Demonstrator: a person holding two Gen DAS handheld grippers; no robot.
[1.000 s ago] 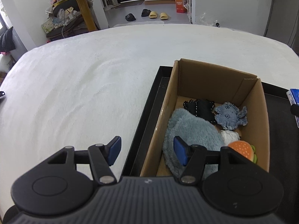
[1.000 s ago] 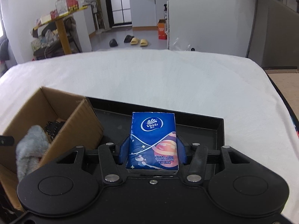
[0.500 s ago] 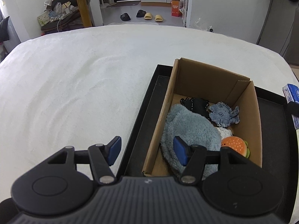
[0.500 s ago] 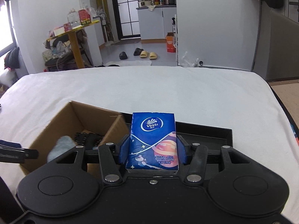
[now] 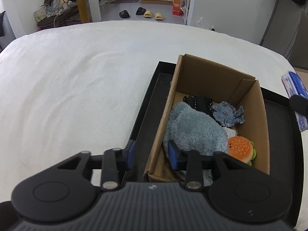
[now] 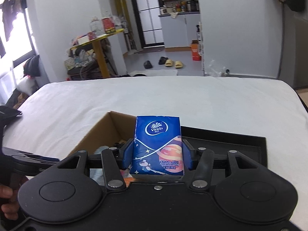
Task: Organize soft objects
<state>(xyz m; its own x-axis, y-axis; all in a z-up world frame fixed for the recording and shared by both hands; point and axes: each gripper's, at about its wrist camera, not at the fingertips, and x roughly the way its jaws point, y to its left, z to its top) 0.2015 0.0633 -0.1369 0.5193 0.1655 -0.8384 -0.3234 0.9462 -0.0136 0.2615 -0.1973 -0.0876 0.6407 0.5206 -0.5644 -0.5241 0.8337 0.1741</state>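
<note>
tissue pack (image 6: 157, 146) clamped in right gripper (image 6: 156, 156) above cardboard box (image 6: 107, 129).

White walls (image 6: 240, 38) enclose a grey floor (image 6: 184, 55) strewn with slippers (image 6: 173, 63) at twelve o'clock, a cluttered yellow table (image 6: 100, 38) at ten, and a bright window (image 6: 17, 34) at nine.
</note>
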